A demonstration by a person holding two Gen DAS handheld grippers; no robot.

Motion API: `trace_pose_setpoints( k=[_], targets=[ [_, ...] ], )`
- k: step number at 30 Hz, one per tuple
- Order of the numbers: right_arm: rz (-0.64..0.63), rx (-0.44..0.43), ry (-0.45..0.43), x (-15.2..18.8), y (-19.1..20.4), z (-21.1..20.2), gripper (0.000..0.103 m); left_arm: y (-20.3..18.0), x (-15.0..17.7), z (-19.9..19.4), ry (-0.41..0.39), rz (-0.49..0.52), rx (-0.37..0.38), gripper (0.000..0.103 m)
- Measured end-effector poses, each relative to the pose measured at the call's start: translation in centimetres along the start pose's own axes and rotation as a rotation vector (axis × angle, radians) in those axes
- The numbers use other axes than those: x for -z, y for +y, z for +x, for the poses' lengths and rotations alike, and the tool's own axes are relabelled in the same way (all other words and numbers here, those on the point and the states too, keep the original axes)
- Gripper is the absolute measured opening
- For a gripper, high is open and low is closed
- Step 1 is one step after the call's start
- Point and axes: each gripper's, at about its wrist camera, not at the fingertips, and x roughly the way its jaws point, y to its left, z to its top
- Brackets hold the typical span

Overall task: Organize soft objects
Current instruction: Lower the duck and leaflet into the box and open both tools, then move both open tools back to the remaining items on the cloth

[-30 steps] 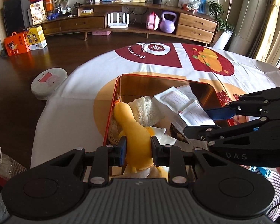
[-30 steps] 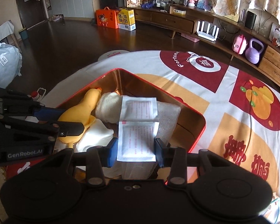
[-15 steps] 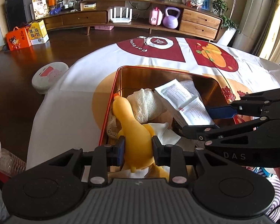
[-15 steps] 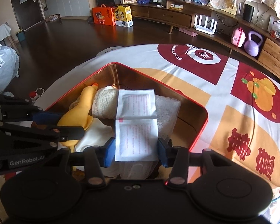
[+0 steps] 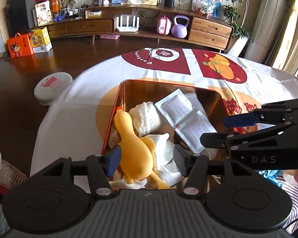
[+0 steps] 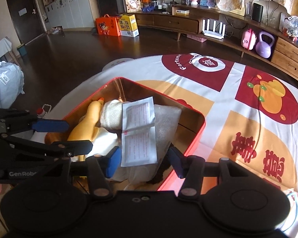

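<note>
My left gripper (image 5: pixel 147 159) has just been opening: a second ago its pads pinched the yellow duck (image 5: pixel 134 148), and now they stand clear of it, with the duck lying loose between them along the left wall of the red tin (image 5: pixel 117 107). My right gripper (image 6: pixel 144 159) has likewise just widened and let go of the white packet (image 6: pixel 139 132), which rests inside the tin on the bubble wrap (image 6: pixel 166 123), beside the knitted roll (image 6: pixel 111 115).

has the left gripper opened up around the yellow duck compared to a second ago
Yes. The left gripper has just been opening: its pads now stand clear of the yellow duck, which lies between them in the red tin instead of being pinched.
</note>
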Motion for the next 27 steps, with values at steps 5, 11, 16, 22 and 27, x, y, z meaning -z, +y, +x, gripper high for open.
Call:
trace_pose_setpoints(
  k=[5, 11, 16, 22, 27],
  targets=[
    [0.002, -0.022, -0.026, 0.3, -0.1, -2.2, 0.059, -0.8, -0.1, -1.2, -0.023, 0.004, 0.009, 0.061],
    [-0.006, -0.035, -0.058, 1.1, -0.2, -5.5, 0.064, -2.1, -0.3, -3.1, -0.06, 0.016, 0.021, 0.061],
    [0.0, -0.045, -0.077, 1.8, -0.8, -8.2, 0.065, -3.7, -0.4, -4.5, -0.088, 0.033, 0.04, 0.061],
    [0.009, -0.037, -0.116, 3.0, -1.7, -11.2, 0.073, -5.8, -0.4, -6.0, -0.11, 0.051, 0.072, 0.069],
    [0.018, -0.031, -0.148, 4.4, -3.1, -13.8, 0.076, -7.7, -0.1, -7.1, -0.125, 0.062, 0.105, 0.069]
  ],
)
